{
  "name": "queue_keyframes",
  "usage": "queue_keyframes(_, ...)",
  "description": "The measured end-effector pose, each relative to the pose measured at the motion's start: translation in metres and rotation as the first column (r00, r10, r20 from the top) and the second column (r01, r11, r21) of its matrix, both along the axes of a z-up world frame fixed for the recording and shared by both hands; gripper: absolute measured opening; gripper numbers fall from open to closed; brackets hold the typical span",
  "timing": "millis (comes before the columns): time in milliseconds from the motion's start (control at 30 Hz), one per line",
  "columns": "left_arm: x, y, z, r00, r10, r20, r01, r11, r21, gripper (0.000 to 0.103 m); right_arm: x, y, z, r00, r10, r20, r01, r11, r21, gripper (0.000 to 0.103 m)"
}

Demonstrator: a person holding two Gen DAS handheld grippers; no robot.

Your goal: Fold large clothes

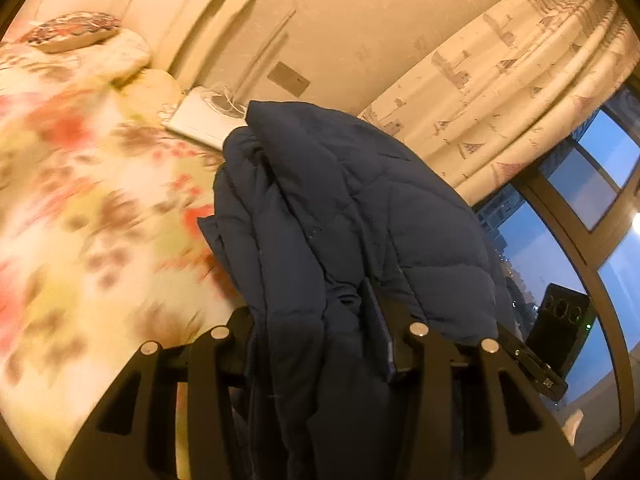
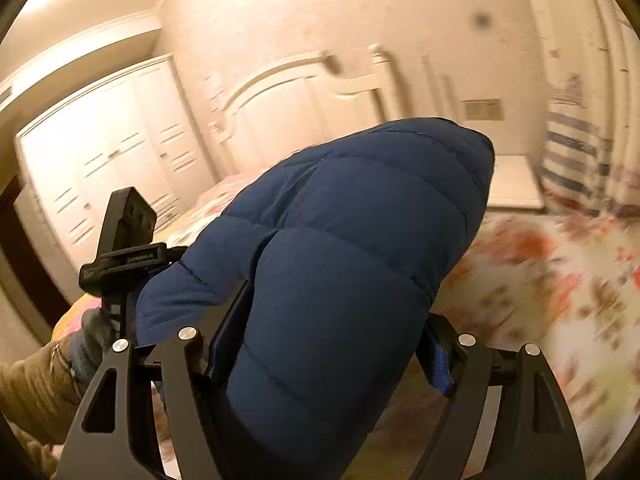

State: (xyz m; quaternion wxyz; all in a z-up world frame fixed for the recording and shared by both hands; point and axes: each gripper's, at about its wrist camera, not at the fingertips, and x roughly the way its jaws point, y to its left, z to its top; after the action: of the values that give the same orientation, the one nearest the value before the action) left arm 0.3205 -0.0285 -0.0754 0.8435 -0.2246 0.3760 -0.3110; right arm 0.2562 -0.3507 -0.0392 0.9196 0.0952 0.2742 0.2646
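A dark navy quilted puffer jacket (image 1: 340, 216) is held up above the floral bed (image 1: 80, 184). In the left wrist view it bunches in thick folds between the fingers of my left gripper (image 1: 320, 344), which is shut on it. In the right wrist view the same jacket (image 2: 352, 240) bulges out over my right gripper (image 2: 328, 344), whose blue-padded fingers (image 2: 436, 360) clamp it from both sides. The fingertips of both grippers are hidden by fabric. The other gripper (image 2: 124, 248) and a gloved hand show at the left of the right wrist view.
The bed has a floral cover (image 2: 560, 280), pillows (image 1: 76, 32) and a white headboard (image 2: 280, 104). A white nightstand (image 1: 208, 120) stands beside the bed. Patterned curtains (image 1: 520, 80) hang by a window (image 1: 580, 240). A white wardrobe (image 2: 100, 160) is at the far left.
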Motion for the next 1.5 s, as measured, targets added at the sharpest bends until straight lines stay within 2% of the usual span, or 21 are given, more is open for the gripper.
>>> queue_keyframes(67,0.026,-0.023,-0.014,1.000,0.005,-0.028,-0.004,1.000,0.028,0.044,0.026,-0.026,-0.009,0.999,-0.031,-0.038,0.031,0.999,-0.005,0.076)
queue_keyframes(133,0.048,-0.048,-0.045,0.995,0.034,-0.091,-0.024,0.994,0.106,0.045,0.059,-0.048,-0.043,0.984,-0.086,-0.158,0.087,0.996,-0.005,0.077)
queue_keyframes(200,0.048,-0.051,-0.060,0.997,0.052,-0.065,-0.047,0.995,0.084,0.052,0.071,-0.066,-0.080,0.961,-0.121,-0.247,0.120,0.993,-0.021,0.080)
queue_keyframes(233,0.047,-0.049,-0.063,0.996,0.058,-0.072,-0.053,0.997,0.064,0.053,0.068,-0.074,-0.087,0.969,-0.106,-0.222,0.116,0.993,0.032,0.080)
queue_keyframes(300,0.043,-0.046,-0.063,0.996,0.058,-0.074,-0.053,0.996,0.066,0.053,0.065,-0.074,-0.088,0.972,-0.106,-0.212,0.119,0.992,0.050,0.081)
queue_keyframes(400,0.034,-0.045,-0.056,0.997,0.076,-0.019,-0.072,0.983,0.166,0.062,0.067,-0.073,-0.083,0.962,-0.178,-0.206,0.178,0.984,-0.016,0.099)
queue_keyframes(467,0.029,-0.045,-0.050,0.996,0.092,0.004,-0.091,0.976,0.199,0.064,0.060,-0.077,-0.079,0.950,-0.203,-0.238,0.206,0.978,-0.011,0.099)
queue_keyframes(533,0.022,-0.048,-0.043,0.993,0.106,0.046,-0.114,0.964,0.239,0.067,0.055,-0.087,-0.071,0.922,-0.301,-0.245,0.305,0.952,-0.023,0.099)
queue_keyframes(600,0.017,-0.052,-0.041,0.990,0.112,0.080,-0.130,0.952,0.277,0.067,0.036,-0.085,-0.048,0.878,-0.462,-0.126,0.458,0.887,-0.062,0.099)
queue_keyframes(633,0.016,-0.054,-0.040,0.989,0.116,0.094,-0.139,0.945,0.296,0.067,0.029,-0.076,-0.040,0.878,-0.472,-0.072,0.467,0.881,-0.078,0.099)
queue_keyframes(700,0.013,-0.055,-0.037,0.986,0.124,0.114,-0.155,0.934,0.321,0.068,0.027,-0.042,-0.026,0.899,-0.437,0.035,0.436,0.881,-0.184,0.099)
queue_keyframes(767,0.009,-0.056,-0.033,0.983,0.123,0.138,-0.163,0.926,0.340,0.071,0.027,0.004,-0.024,0.904,-0.400,0.152,0.427,0.821,-0.380,0.099)
queue_keyframes(833,0.005,-0.056,-0.031,0.980,0.128,0.153,-0.175,0.918,0.357,0.075,0.033,0.031,-0.042,0.930,-0.346,0.128,0.363,0.799,-0.479,0.099)
queue_keyframes(900,0.003,-0.054,-0.030,0.978,0.128,0.165,-0.183,0.905,0.384,0.078,0.038,0.038,-0.067,0.925,-0.371,0.088,0.368,0.810,-0.456,0.099)
queue_keyframes(967,0.001,-0.052,-0.031,0.978,0.115,0.172,-0.176,0.901,0.396,0.083,0.031,0.032,-0.075,0.921,-0.367,0.131,0.387,0.828,-0.405,0.099)
queue_keyframes(1067,-0.001,-0.052,-0.031,0.977,0.099,0.190,-0.172,0.892,0.418,0.084,0.018,0.024,-0.067,0.921,-0.375,0.105,0.386,0.841,-0.379,0.099)
queue_keyframes(1200,0.001,-0.051,-0.025,0.971,0.101,0.216,-0.191,0.871,0.453,0.091,-0.007,0.047,-0.053,0.931,-0.311,0.190,0.363,0.845,-0.393,0.099)
queue_keyframes(1267,0.001,-0.050,-0.013,0.947,0.152,0.285,-0.277,0.836,0.474,0.092,-0.009,0.069,-0.066,0.961,-0.235,0.145,0.276,0.829,-0.487,0.099)
queue_keyframes(1333,0.004,-0.049,0.003,0.917,0.186,0.352,-0.344,0.817,0.463,0.094,-0.011,0.072,-0.070,0.959,-0.233,0.163,0.284,0.815,-0.506,0.099)
queue_keyframes(1400,0.019,-0.057,0.026,0.916,0.180,0.358,-0.337,0.830,0.444,0.097,-0.013,0.067,-0.067,0.959,-0.244,0.144,0.283,0.838,-0.467,0.099)
queue_keyframes(1500,0.054,-0.087,0.047,0.950,0.111,0.294,-0.242,0.855,0.460,0.101,-0.012,0.064,-0.070,0.957,-0.253,0.140,0.289,0.849,-0.442,0.099)
